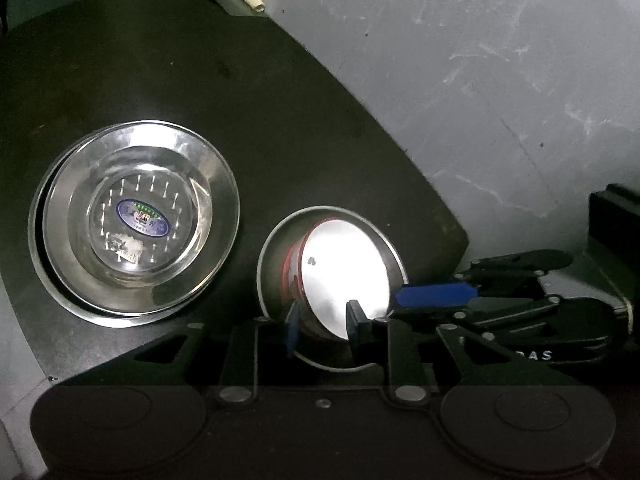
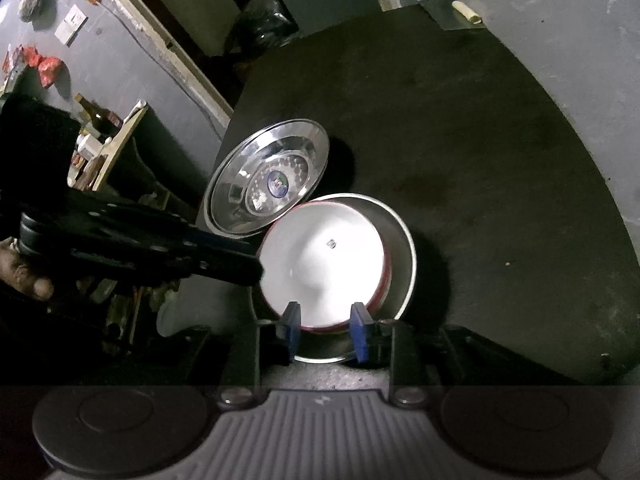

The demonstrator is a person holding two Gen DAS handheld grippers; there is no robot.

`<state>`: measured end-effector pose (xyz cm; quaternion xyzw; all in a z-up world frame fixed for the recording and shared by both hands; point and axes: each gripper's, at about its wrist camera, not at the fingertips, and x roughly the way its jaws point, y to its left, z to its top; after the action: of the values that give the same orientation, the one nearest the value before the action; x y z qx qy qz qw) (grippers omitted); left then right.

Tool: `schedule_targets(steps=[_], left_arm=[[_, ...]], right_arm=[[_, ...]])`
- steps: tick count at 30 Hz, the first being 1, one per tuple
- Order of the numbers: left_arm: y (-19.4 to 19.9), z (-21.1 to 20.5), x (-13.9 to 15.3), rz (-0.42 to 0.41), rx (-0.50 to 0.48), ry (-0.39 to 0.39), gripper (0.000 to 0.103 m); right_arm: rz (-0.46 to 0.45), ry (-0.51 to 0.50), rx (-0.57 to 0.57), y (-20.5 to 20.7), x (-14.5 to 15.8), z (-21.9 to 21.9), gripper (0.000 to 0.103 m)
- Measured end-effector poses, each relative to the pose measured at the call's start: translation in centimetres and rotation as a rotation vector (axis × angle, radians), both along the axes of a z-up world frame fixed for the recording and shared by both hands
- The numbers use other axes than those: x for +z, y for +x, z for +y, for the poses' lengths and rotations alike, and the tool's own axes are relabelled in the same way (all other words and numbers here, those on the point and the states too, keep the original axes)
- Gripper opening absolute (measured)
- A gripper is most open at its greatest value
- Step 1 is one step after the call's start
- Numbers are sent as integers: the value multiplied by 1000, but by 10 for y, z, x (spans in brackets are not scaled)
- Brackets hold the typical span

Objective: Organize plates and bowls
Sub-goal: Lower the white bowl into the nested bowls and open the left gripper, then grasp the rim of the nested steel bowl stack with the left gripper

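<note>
Plain domestic room, dimly lit, scuffed grey painted wall (image 2: 120, 52) with switch plate (image 2: 71, 25) and surface-run cable, cluttered side shelf (image 2: 116, 140) holding bottles (image 2: 98, 114) and packets, black desk (image 2: 460, 140), steel plates (image 2: 268, 184) of household type

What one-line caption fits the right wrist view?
Right gripper open around the near rim of a white bowl nested in a steel bowl, stacked steel plates behind.
</note>
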<state>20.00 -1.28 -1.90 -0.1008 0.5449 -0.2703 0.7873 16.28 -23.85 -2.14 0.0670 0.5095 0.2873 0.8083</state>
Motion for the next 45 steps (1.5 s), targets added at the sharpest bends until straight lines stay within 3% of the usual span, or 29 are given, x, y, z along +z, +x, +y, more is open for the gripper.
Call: schedule_targets(steps=[3, 6, 8, 9, 14, 18, 29, 36, 45], left_arm=[[-2, 3, 3, -6, 11, -1, 36], [-4, 6, 8, -23, 31, -4, 57], [-5, 8, 12, -39, 46, 0, 72], [-5, 9, 13, -47, 53, 3, 76], [-4, 10, 18, -75, 75, 32, 102], [-6, 9, 18, -109, 82, 32, 102], [-4, 14, 10, -108, 154, 68, 102], [-5, 17, 3, -91, 191, 111, 102], [-9, 28, -9, -24, 250, 162, 102]], right_arm=[[-13, 1, -15, 0, 3, -2, 34], [-37, -1, -26, -1, 7, -3, 40], [-55, -7, -37, -1, 11, -5, 49], [-62, -9, -41, -1, 13, -6, 50], [-102, -37, -62, -1, 21, -9, 76], [-127, -59, -77, 2, 26, -11, 103], [-146, -229, -112, 8, 26, -15, 103], [-101, -309, -166, 19, 14, -28, 103], [-75, -319, -157, 28, 7, -34, 103]])
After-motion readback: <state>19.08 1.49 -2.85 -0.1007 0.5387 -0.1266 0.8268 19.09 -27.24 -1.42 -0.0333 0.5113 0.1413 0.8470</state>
